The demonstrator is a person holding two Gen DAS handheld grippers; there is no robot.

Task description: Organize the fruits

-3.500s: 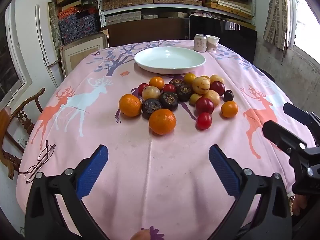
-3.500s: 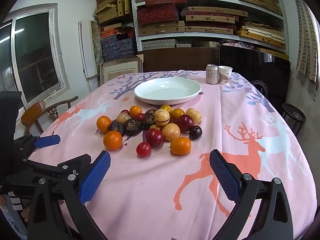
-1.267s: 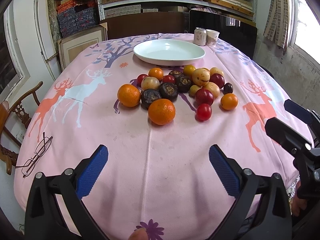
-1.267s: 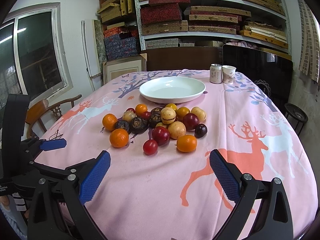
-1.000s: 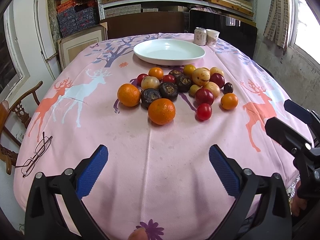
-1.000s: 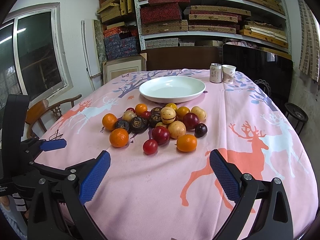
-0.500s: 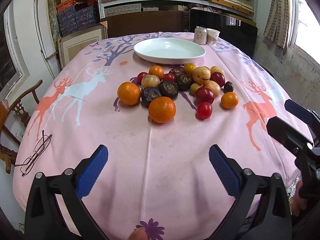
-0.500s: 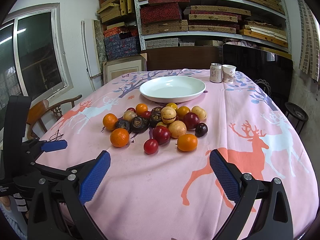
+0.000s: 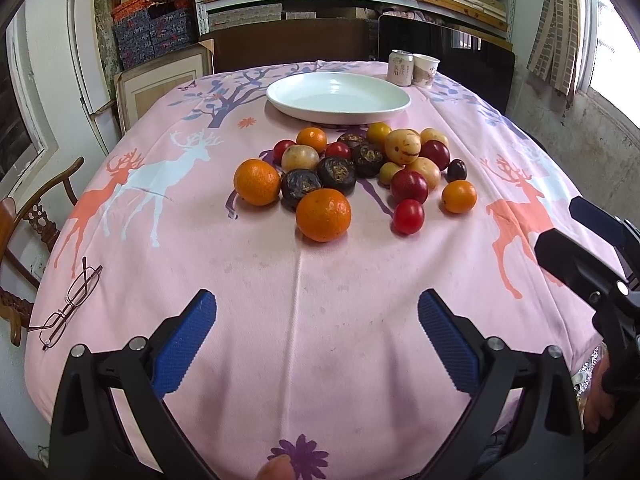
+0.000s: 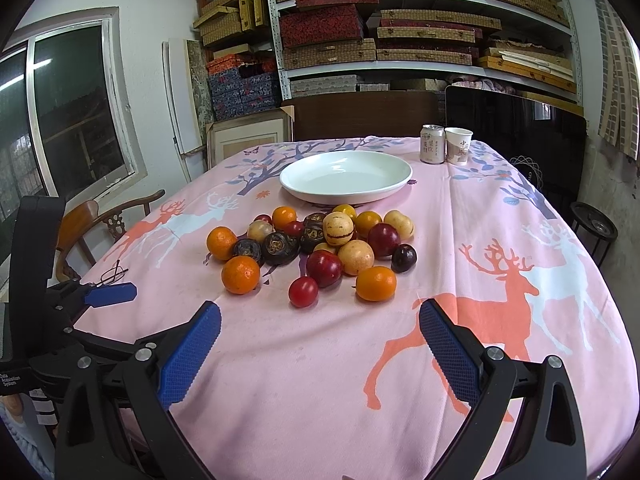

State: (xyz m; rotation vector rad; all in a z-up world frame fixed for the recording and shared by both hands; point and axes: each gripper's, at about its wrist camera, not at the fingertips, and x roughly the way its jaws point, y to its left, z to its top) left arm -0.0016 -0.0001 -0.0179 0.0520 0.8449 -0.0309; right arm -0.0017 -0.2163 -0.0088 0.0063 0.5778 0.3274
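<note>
Both claws hang wide apart over the near edge of the counter (image 9: 280, 280), holding nothing: the left claw (image 9: 316, 340) and the right claw (image 10: 320, 344) each show blue ribbed pads spread well clear of the pink deer-print cloth. Fruits sit heaped mid-counter (oranges, red plums, dark mangosteens, pale yellow ones), with a large orange (image 9: 323, 214) nearest the left claw and a small red fruit (image 10: 303, 291) nearest the right. Just behind the heap lies an empty white plate (image 10: 346, 177). A can (image 10: 432, 144) and paper cup (image 10: 458, 145) stand beyond it. Spectacles (image 9: 70, 304) rest at the left edge.
</note>
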